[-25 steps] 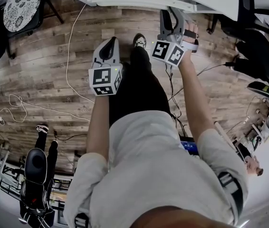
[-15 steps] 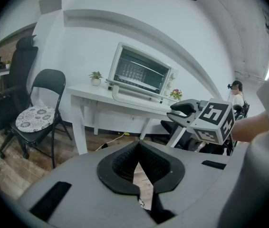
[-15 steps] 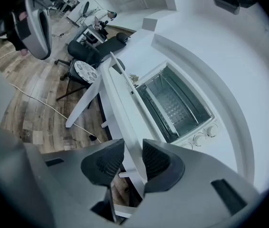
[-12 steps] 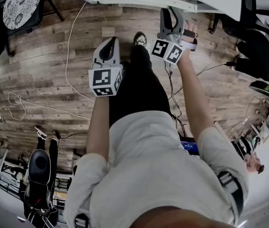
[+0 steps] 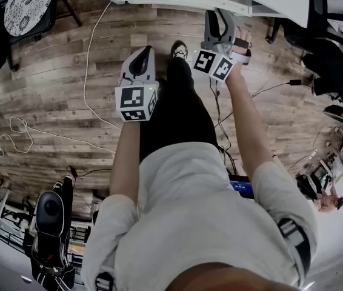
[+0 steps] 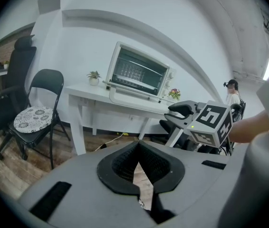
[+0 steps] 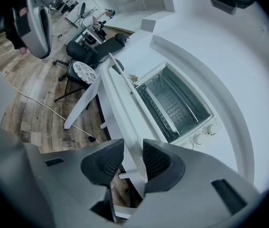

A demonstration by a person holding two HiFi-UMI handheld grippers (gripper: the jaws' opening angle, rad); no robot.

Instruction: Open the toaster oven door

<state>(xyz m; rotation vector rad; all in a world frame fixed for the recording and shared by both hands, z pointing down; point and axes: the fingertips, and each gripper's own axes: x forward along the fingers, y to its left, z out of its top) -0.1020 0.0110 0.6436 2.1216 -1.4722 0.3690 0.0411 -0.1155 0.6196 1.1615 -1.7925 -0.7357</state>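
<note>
The white bench [image 6: 101, 99] carries the toaster oven [image 6: 139, 72] against the wall. The toaster oven door [image 6: 134, 96] already lies swung down, about level, reaching out toward the bench's front, with the rack inside open to view. The right gripper [image 7: 133, 144] has its jaws on either side of the door's front edge and appears to pinch it, the white edge filling the gap between the pads. The left gripper [image 6: 138, 146] hangs well back from the bench, its jaws pressed together at the tips on nothing. The opening looks all but done, so the risk lies in the finish. Bearing down on the level door could lever the oven forward on the bench, and a careless release could let a sprung hinge snap the door back up.
</note>
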